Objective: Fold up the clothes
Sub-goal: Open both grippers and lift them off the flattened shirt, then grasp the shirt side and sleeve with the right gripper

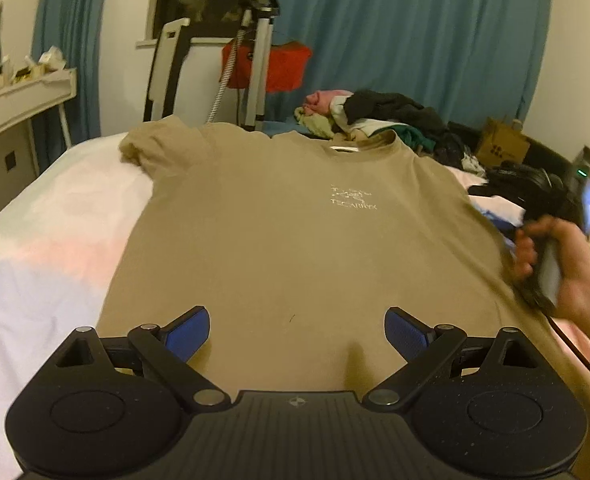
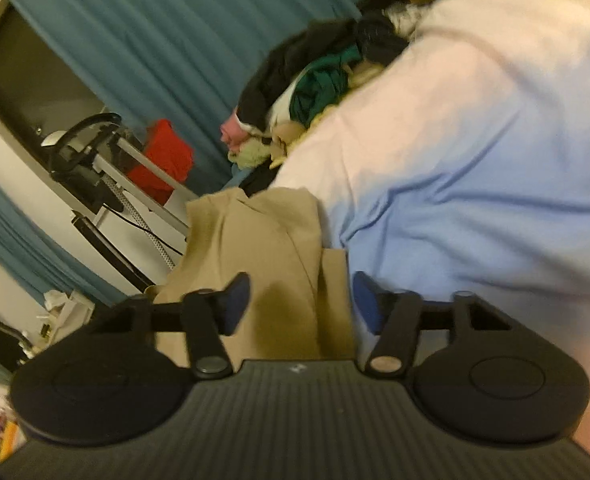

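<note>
Left wrist view, from the left edge: white shelf (image 1: 23, 92) at upper left, pale bedsheet (image 1: 43, 264) below it. Centre of frame: tan T-shirt (image 1: 279, 240) spread flat on the bed, front up, white chest print (image 1: 353, 199) just right of centre, collar toward the top, one sleeve bunched at upper left. Bottom centre: left gripper (image 1: 297, 330) over the shirt's hem area, jaws spread wide, blue pads (image 1: 189, 332) clear of the fabric, nothing held. Upper right of centre: heap of mixed clothes (image 1: 379, 116) beyond the collar, blue curtain (image 1: 415, 32) behind. Right edge: a hand (image 1: 567, 268) on the other gripper's handle beside the shirt's side edge, blurred. Right wrist view, tilted: red cloth (image 2: 163, 156) on a stand at left; tan fabric in lower centre, folded over along its edge. Right gripper (image 2: 301, 300) at bottom centre, jaws apart, shirt edge lying between the fingers, contact not determinable. Sheet filling the right half.
</note>
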{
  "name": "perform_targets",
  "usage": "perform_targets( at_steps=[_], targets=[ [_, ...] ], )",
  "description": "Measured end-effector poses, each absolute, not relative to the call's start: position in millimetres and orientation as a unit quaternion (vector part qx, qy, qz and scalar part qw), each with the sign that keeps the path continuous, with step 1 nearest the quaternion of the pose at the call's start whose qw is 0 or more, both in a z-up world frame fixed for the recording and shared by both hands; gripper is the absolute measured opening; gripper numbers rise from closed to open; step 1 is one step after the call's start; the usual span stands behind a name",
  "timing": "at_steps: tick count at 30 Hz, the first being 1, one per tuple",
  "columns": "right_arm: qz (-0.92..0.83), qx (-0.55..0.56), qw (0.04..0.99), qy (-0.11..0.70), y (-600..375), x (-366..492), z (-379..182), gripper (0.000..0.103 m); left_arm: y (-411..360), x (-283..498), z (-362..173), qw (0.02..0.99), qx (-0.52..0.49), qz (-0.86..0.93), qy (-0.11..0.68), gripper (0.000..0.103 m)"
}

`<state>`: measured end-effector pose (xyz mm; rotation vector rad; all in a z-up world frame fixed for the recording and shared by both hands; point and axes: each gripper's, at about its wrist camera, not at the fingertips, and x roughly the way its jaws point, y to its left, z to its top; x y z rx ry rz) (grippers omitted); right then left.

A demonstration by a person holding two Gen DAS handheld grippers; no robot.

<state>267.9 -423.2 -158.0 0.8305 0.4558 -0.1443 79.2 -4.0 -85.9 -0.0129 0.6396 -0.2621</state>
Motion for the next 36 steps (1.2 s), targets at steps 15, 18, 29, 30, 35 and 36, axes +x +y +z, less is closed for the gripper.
perform_targets(
  at_steps=[15, 18, 29, 30, 35, 36],
  targets=[
    [-0.049, -0.052, 0.98, 0.185, -270, 303, -136, 0.013, 0, 102, -110, 0.93, -0.043, -0.14, 0.339, 0.093],
    [0.019, -0.11, 0.975, 0.191, -239, 298, -142, 0.014, 1, 97, -107, 0.931, -0.046, -0.139, 0.336, 0.093],
    [0.18, 0.042, 0.973, 0.138, -259, 271, -108, 0.066, -3, 93, -108, 0.934, -0.04, -0.134, 0.328, 0.093],
    [0.17, 0.079, 0.974, 0.124, -268, 269, -104, 0.066, -4, 94, -108, 0.935, -0.04, -0.133, 0.327, 0.093],
    [0.095, 0.253, 0.958, 0.092, -321, 269, -101, 0.058, 0, 99, -109, 0.938, -0.051, -0.126, 0.319, 0.093],
    [0.074, 0.282, 0.951, 0.099, -332, 273, -107, 0.051, 2, 101, -110, 0.938, -0.055, -0.124, 0.319, 0.093]
  ],
)
